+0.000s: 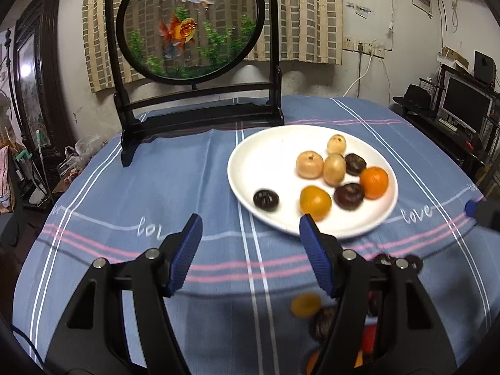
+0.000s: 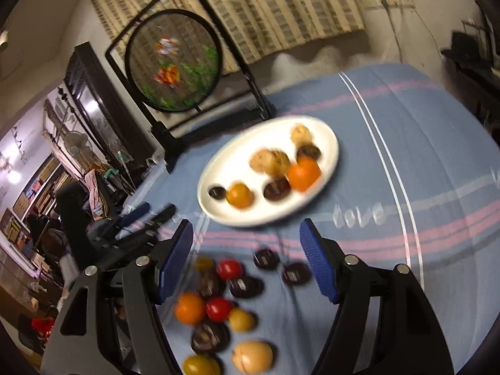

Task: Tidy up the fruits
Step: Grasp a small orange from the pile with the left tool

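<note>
plate [image 1: 250, 168]: glossy white ceramic | tablecloth [image 1: 187, 187]: matt striped cloth | screen frame [image 1: 200, 115]: dark lacquered wood

Lived-in home room: clothed table [image 1: 187, 187], goldfish screen [image 1: 190, 25], curtain [image 1: 300, 15], computer monitor [image 1: 467, 106], clutter.

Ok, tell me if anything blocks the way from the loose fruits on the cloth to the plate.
Nothing visible does. Only bare tablecloth lies between the loose fruits and the white plate. The right tongs are open and empty.

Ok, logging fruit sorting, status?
Left gripper, right gripper open, empty. Plate part filled; loose fruit on cloth. Nothing blocking.
</note>
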Tool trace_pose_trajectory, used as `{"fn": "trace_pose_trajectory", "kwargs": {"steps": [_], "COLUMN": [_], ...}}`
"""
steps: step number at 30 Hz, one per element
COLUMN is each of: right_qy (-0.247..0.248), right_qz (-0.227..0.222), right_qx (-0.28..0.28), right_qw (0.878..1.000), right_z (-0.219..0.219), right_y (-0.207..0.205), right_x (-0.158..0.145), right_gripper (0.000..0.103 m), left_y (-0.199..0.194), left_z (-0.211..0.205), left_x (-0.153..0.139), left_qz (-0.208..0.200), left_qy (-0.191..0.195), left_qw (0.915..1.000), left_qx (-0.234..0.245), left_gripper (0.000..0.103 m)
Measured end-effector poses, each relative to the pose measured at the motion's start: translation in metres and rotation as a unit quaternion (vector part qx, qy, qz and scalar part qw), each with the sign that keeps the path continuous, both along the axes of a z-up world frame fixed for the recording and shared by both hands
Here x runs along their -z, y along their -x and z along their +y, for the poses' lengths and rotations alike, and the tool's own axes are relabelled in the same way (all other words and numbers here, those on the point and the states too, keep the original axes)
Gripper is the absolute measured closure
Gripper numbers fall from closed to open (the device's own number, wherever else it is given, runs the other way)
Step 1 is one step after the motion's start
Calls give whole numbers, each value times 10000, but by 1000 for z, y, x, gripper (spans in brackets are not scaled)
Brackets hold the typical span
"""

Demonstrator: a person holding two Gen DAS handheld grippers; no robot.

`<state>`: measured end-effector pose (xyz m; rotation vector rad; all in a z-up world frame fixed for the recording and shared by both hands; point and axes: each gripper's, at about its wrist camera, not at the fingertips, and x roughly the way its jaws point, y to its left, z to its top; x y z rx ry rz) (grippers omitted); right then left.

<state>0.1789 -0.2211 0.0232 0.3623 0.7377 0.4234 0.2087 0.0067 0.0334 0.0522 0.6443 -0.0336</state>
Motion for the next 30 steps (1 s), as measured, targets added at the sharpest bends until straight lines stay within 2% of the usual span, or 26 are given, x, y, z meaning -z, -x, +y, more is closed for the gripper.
{"fn": "trace_pose_trajectory", "kwargs": {"steps": [2,5,14,17,24,27,30], "right_qy": [-59,-169,-412,-391,-388,-380,-357], "right_qz": [123,230,330,346,521,509,417], "right_qx": [75,200,359,360,386,424,442], "right_qw": [9999,9994,9980,9980,9971,9971,9975], "right_z": [-9,-19,-33,-34,-39,-41,-42], "right_y": [10,23,47,51,50,50,52], "right_x": [12,22,34,36,44,43,40], "right_gripper": [32,32,29,29,29,13,13], "left_y": [15,32,71,79,80,85,88], "left_z": [0,0,-4,-3,0,-9,-17], "left_x": [2,4,14,23,38,38,39], "left_qz": [-8,-23,28,245,644,584,592], "left_qy": [4,3,-33,71,201,29,-23], "left_qw": [10000,10000,9999,9993,9966,9966,9954], "left_qx": [7,-5,118,280,478,577,758], "left_gripper": [36,30,24,15,15,13,13]}}
